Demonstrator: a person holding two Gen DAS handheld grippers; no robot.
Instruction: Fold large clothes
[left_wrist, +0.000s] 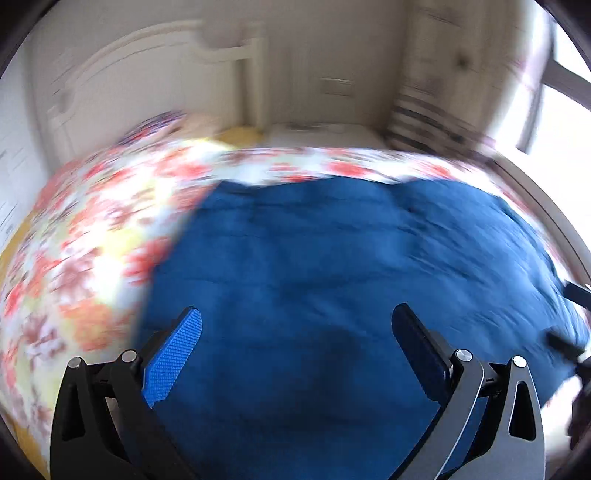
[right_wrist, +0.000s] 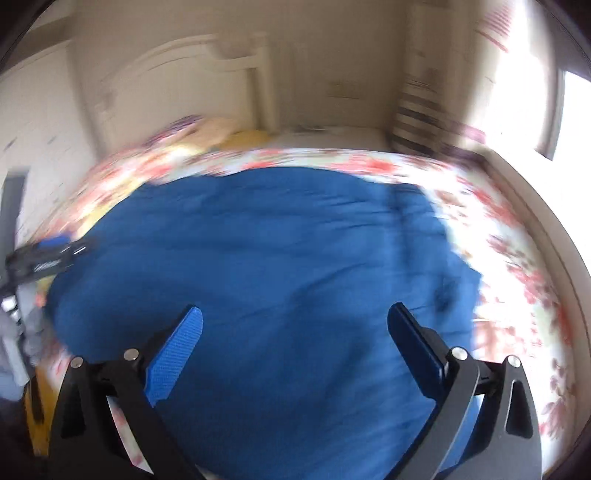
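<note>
A large dark blue garment (left_wrist: 325, 266) lies spread flat on a bed with a red and white floral sheet (left_wrist: 92, 229). It also shows in the right wrist view (right_wrist: 266, 266). My left gripper (left_wrist: 295, 325) is open and empty above the garment's near left part. My right gripper (right_wrist: 295, 325) is open and empty above its near right part. The right gripper shows blurred at the right edge of the left wrist view (left_wrist: 570, 328). The left gripper shows at the left edge of the right wrist view (right_wrist: 48, 258). Both views are blurred by motion.
A white headboard (left_wrist: 147, 74) stands behind the bed at the left. A striped cushion (left_wrist: 424, 114) leans in the far right corner near a bright window (left_wrist: 569, 110). A yellow pillow (right_wrist: 243, 138) lies at the head of the bed.
</note>
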